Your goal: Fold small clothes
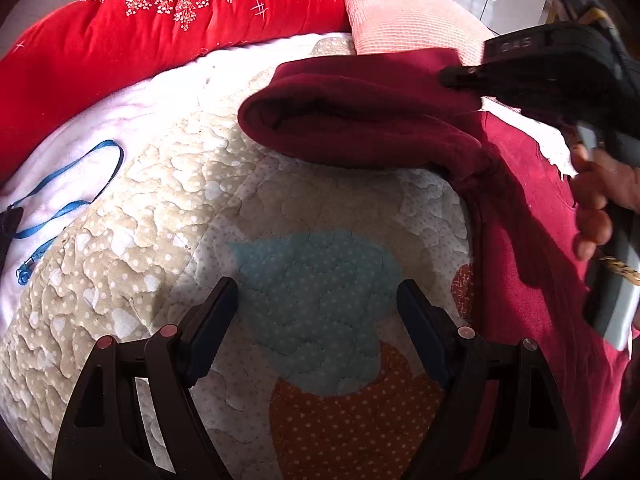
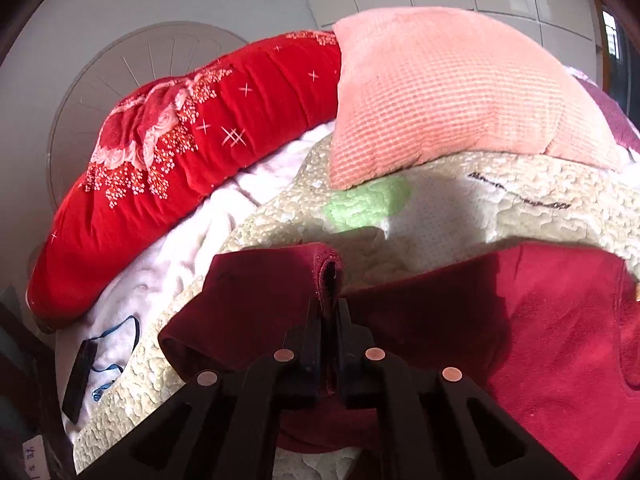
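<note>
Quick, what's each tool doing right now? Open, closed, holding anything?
Left tool: open, holding nothing, over the quilt.
Right tool: closed on a fold of the dark red garment.

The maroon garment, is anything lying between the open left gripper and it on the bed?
Nothing visible does. The left gripper hangs open over bare quilt, and only quilt lies between it and the maroon garment. The blue lanyard sits well off to the other side. The right gripper already pinches a fold of the garment.
</note>
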